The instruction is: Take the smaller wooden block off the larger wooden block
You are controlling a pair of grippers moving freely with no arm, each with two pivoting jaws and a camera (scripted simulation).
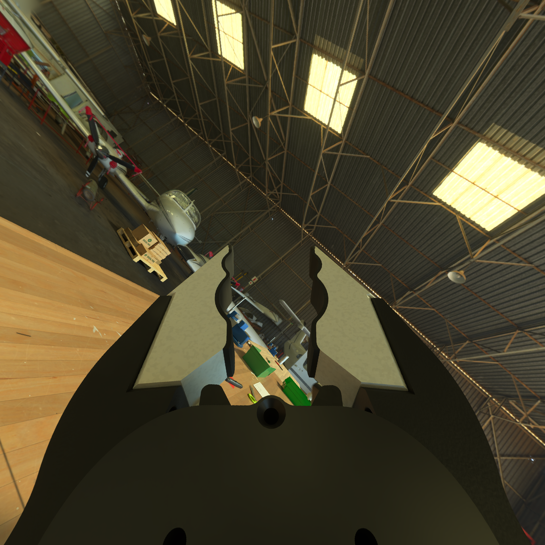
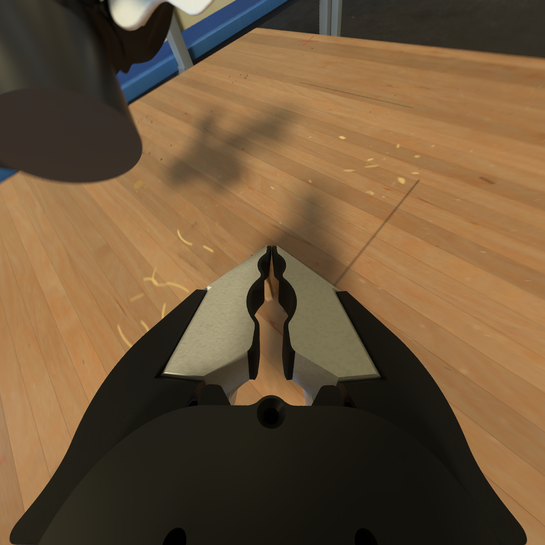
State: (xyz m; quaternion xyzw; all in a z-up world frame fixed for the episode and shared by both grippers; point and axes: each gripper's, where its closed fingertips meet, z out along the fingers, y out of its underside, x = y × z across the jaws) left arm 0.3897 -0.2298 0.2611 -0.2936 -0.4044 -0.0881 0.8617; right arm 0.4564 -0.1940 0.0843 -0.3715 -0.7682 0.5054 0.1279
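Neither wooden block shows in either view. My left gripper is open and empty, with a wide gap between its jaws. It is tilted and points out past the wooden table into a hangar. My right gripper is shut, its tips together, with nothing seen between them. It hangs low over the bare planks of the table. The black body of the left gripper fills the upper left of the right wrist view, above the table.
Pale wood shavings lie on the planks left of my right gripper. A blue beam runs beyond the table's far left edge. In the left wrist view, aircraft, a pallet of boxes and green boxes stand far off.
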